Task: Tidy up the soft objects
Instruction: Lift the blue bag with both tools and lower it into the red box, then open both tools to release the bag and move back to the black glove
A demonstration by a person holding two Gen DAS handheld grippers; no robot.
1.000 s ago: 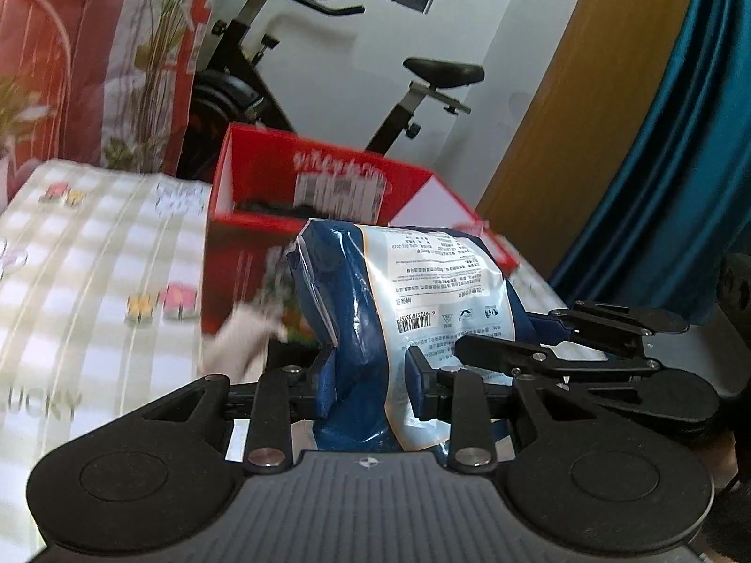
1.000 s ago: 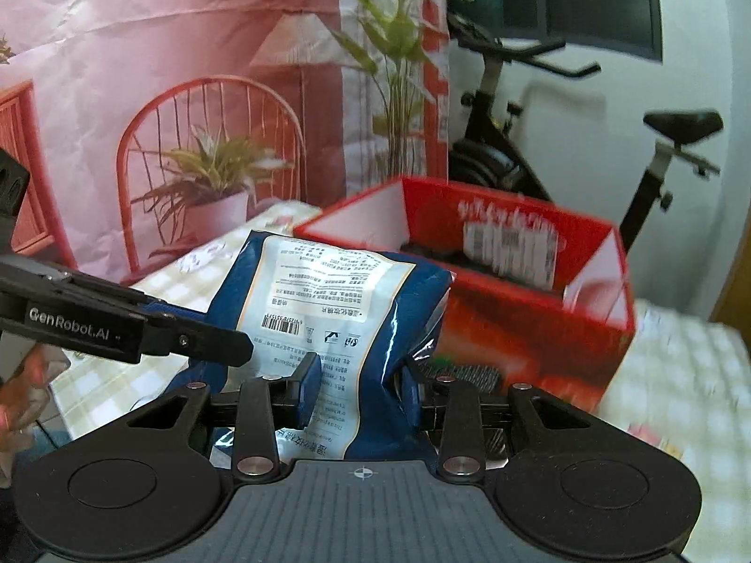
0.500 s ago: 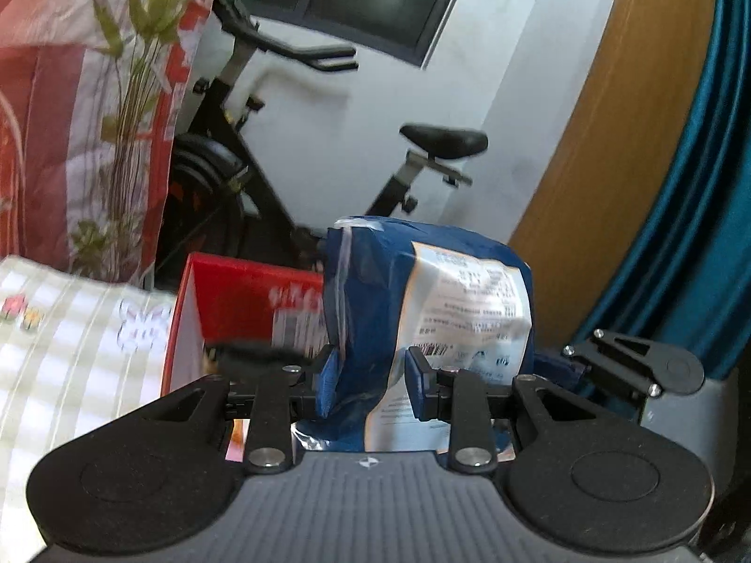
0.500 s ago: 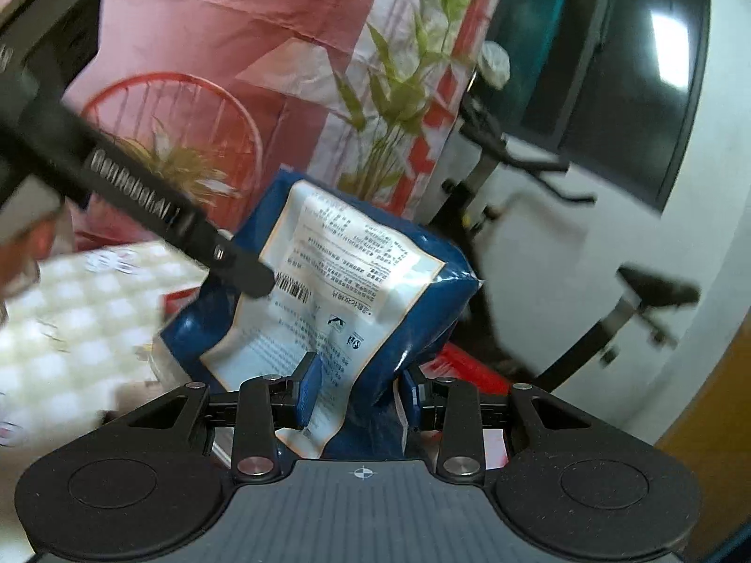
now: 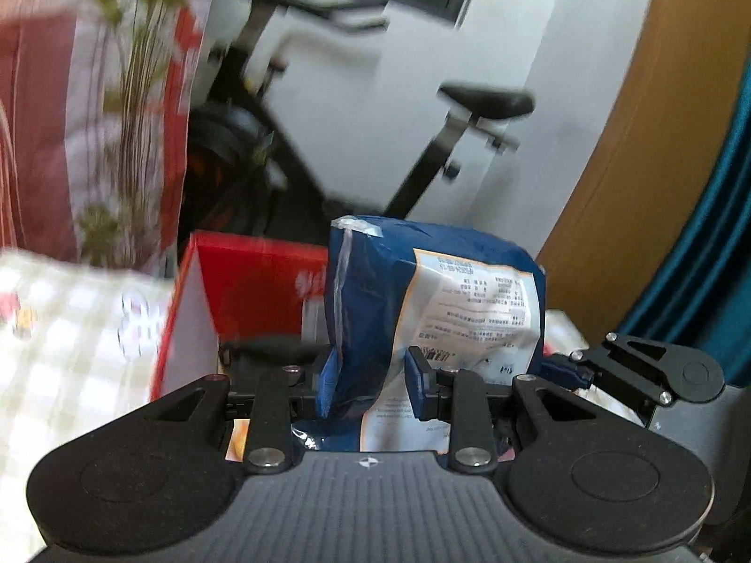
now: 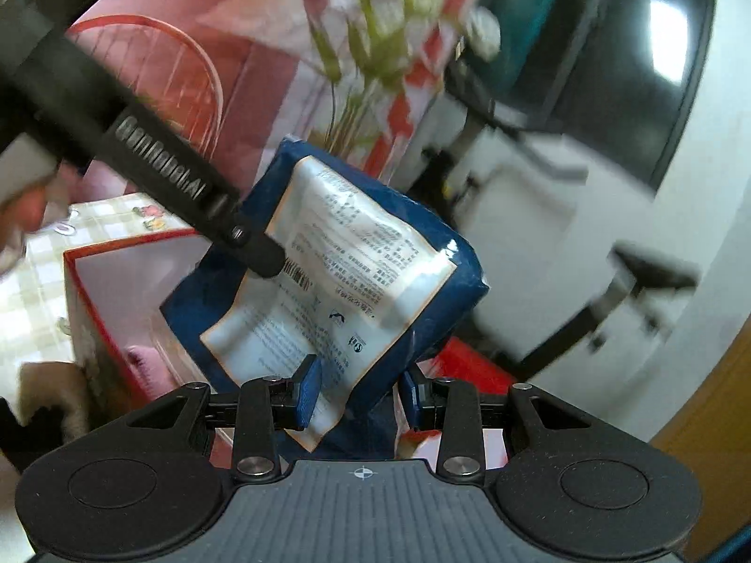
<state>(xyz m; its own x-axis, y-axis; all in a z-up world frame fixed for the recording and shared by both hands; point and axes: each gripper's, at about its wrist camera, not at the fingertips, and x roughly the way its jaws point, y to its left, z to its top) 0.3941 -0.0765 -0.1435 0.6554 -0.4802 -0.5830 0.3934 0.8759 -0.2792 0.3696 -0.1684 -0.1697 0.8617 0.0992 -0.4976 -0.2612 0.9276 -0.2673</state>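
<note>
Above the open red cardboard box (image 5: pixel 244 281), a blue plastic pack with a white printed back label (image 5: pixel 436 300) is carried clear of the checked tablecloth (image 5: pixel 70 352), held from two sides at once. The left gripper (image 5: pixel 371 382) pinches one lower edge of the pack between its blue pads, and the right gripper (image 6: pixel 359 399) pinches the opposite lower corner in the same way; each pair of jaws stands partly closed with the film crumpled between them. A two-point hold of this kind probably serves to keep a limp, bulky pack from sagging or swinging while it is brought over the box, which appears to be the intended container. The pack sits tilted in the right wrist view and nearly upright in the left. The box floor is largely hidden behind the pack and the gripper bodies; a pink item (image 6: pixel 141 356) shows inside it but cannot be identified. The label text is too small to read. Motion blur smears the exercise bike (image 5: pixel 469 108), the printed backdrop (image 6: pixel 197 37) and the far tablecloth, and the person appears only as a blurred hand (image 6: pixel 23 216) at the frame edge.
</note>
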